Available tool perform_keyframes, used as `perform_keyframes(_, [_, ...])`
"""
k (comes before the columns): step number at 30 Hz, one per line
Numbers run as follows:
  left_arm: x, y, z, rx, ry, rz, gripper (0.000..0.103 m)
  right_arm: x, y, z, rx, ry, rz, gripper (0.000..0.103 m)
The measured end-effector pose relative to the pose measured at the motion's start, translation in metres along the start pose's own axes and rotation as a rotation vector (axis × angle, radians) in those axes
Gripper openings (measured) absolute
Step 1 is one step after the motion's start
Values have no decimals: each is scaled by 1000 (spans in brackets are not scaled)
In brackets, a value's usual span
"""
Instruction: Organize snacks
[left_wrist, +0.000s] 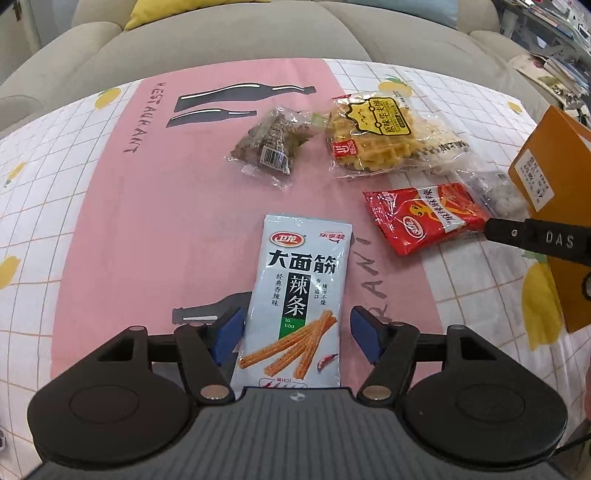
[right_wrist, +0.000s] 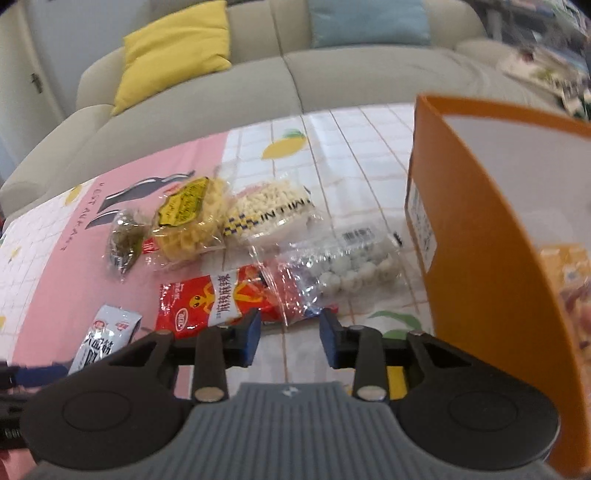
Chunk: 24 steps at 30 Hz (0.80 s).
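A pale grey spicy-strip packet (left_wrist: 299, 280) lies flat on the pink mat between the blue pads of my left gripper (left_wrist: 297, 332). That gripper is open and its pads do not press the packet. My right gripper (right_wrist: 290, 338) is open with nothing between its fingers, and hovers just in front of the red snack packet (right_wrist: 207, 299). Behind the red packet lie a clear bag of white balls (right_wrist: 347, 266), a waffle packet (right_wrist: 188, 218), a pale noodle-snack packet (right_wrist: 269, 210) and a dark leaf-wrapped snack (right_wrist: 125, 240). An orange box (right_wrist: 480, 258) stands open at the right with a snack inside.
The pink mat (left_wrist: 110, 221) lies on a lemon-print tablecloth (left_wrist: 480, 295). A beige sofa (right_wrist: 258, 88) runs along the table's far edge, with a yellow cushion (right_wrist: 177, 48) and a blue cushion (right_wrist: 369, 22) on it. Books and papers (left_wrist: 565, 74) are stacked at the far right.
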<state>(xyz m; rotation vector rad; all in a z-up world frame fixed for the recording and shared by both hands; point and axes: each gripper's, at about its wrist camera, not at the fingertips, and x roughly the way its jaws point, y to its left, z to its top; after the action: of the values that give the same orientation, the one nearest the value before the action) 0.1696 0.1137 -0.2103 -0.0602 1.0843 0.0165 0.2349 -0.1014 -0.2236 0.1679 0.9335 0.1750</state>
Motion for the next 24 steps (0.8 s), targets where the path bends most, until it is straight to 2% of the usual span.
perform_keyframes(1, [1, -1, 0, 2, 2, 2, 78, 2, -2, 1, 24, 3, -1, 7])
perform_keyframes(2, [1, -2, -1, 4, 4, 1, 78, 3, -4, 1, 42, 2, 1, 4])
perform_keyframes(4, [1, -3, -1, 12, -2, 5, 76, 2, -6, 0, 50, -9, 13, 1])
perform_keyframes(7, [2, -4, -2, 22, -10, 16, 63, -5, -4, 0, 20, -5, 29, 0])
perform_keyframes(10, [0, -3, -3, 20, -9, 8, 58, -17, -2, -3, -8, 29, 84, 0])
perform_keyframes(14, [-7, -3, -8, 8, 15, -2, 56, -37, 10, -19, -147, 113, 153, 0])
perform_keyframes(18, [-17, -7, -18, -34, 67, -14, 56, -52, 18, -41, -244, 238, 197, 0])
perform_keyframes(21, [-25, -11, -25, -93, 116, -26, 55, -60, 19, -56, -293, 321, 168, 0])
perform_keyframes(24, [-32, -16, -32, -125, 153, -44, 55, -66, 13, -70, -279, 391, 124, 0])
